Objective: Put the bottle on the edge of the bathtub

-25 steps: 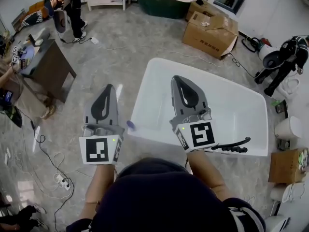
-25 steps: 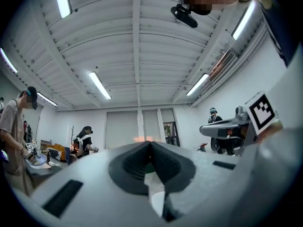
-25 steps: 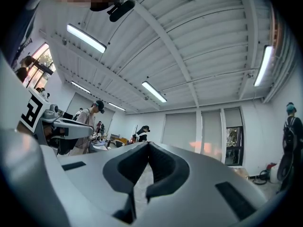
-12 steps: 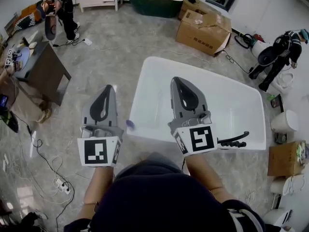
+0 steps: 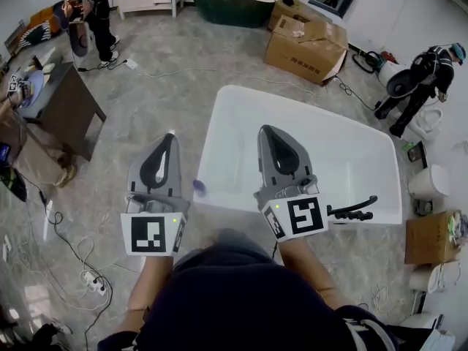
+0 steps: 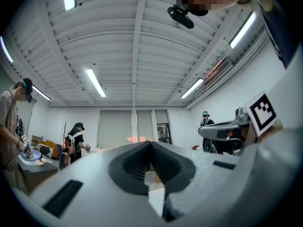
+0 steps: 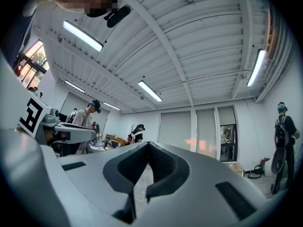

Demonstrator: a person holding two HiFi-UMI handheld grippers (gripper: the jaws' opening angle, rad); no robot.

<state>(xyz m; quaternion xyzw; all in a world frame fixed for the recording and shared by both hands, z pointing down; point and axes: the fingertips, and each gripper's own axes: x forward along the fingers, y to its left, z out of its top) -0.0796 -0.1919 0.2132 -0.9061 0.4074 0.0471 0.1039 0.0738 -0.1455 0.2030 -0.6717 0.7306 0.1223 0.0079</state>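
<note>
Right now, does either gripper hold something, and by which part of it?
Nothing is held. The left gripper and the right gripper both have their jaws together, with nothing between them.

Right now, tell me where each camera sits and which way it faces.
Head view: on the person's head, looking steeply down at the bathtub; shows forearms, left gripper and right gripper.
Left gripper view: on the left gripper, facing slightly upward along its shut jaws at the ceiling; right gripper at right.
Right gripper view: on the right gripper, likewise; shut jaws, left gripper at left.
Shared: both gripper views show ceiling lights and the head camera.
</note>
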